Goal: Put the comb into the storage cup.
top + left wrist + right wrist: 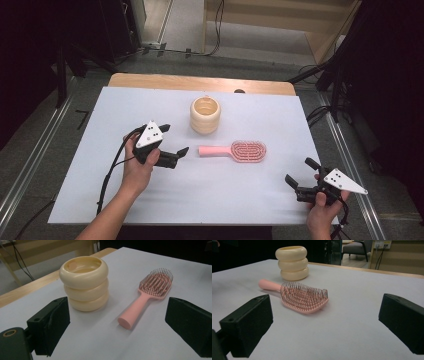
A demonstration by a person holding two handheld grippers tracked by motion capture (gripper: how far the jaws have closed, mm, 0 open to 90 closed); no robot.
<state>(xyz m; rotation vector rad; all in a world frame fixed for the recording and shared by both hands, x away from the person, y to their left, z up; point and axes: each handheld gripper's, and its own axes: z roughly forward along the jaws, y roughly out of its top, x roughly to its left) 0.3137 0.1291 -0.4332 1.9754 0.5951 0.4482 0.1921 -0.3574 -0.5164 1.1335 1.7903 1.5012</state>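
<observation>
Pink hairbrush (235, 150) between two grippers on the desk (150, 200).
Left gripper (174, 141) and right gripper (300, 172) both gape wide, empty; cream cup (205, 115) stands just beyond.

A white-covered table (150, 200) bears a cream ringed cup (205, 115) upright beside a pink hairbrush (235, 150).

Two black grippers are seen in the high view, each carried in a bare hand with no sleeve over the forearm. The left gripper (175, 138) is topped by a grey three-cornered plate marked with small dark dots, and a black cable is trailed from its rear. The right gripper (299, 171) is fitted with the same dotted plate. In the gripper views, blocky black jaws are shown, each pierced by a small round hole on top.
</observation>
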